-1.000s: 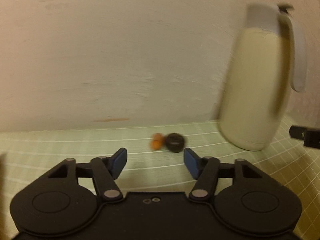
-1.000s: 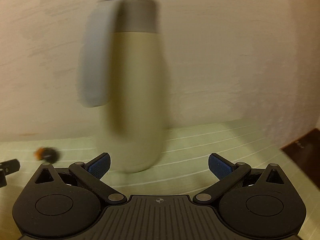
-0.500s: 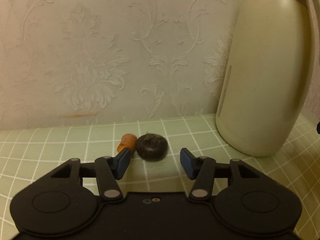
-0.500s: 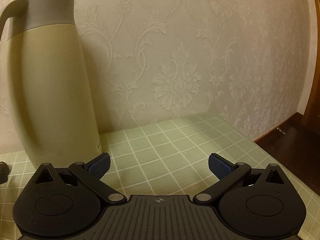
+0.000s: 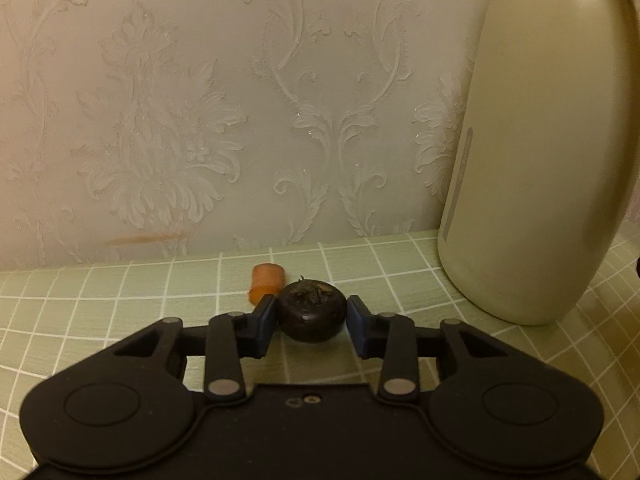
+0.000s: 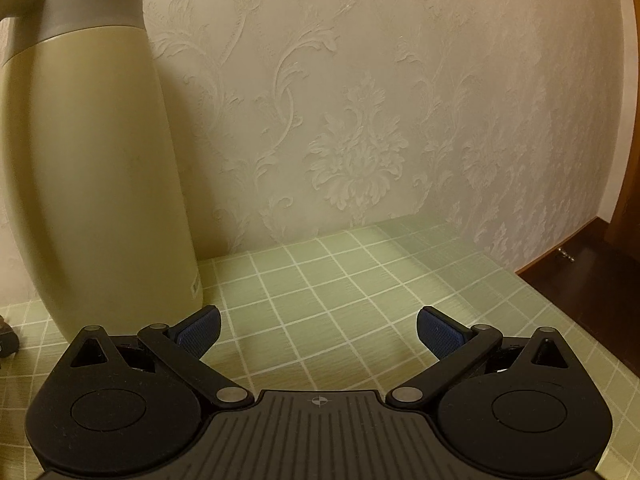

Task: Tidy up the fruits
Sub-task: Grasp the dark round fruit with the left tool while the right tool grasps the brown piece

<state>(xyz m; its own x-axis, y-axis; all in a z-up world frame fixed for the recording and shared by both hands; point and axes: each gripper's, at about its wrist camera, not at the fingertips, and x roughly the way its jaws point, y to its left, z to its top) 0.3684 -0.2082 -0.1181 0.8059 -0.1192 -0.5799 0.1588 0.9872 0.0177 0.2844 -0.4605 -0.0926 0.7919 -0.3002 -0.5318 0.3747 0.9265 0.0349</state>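
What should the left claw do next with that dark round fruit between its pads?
Probably finish closing, then lift straight up. The left claw has just been closing and its pads flank the dark round fruit, apparently at its sides; firm contact is unclear. The orange piece lies close behind, so avoid pushing forward.
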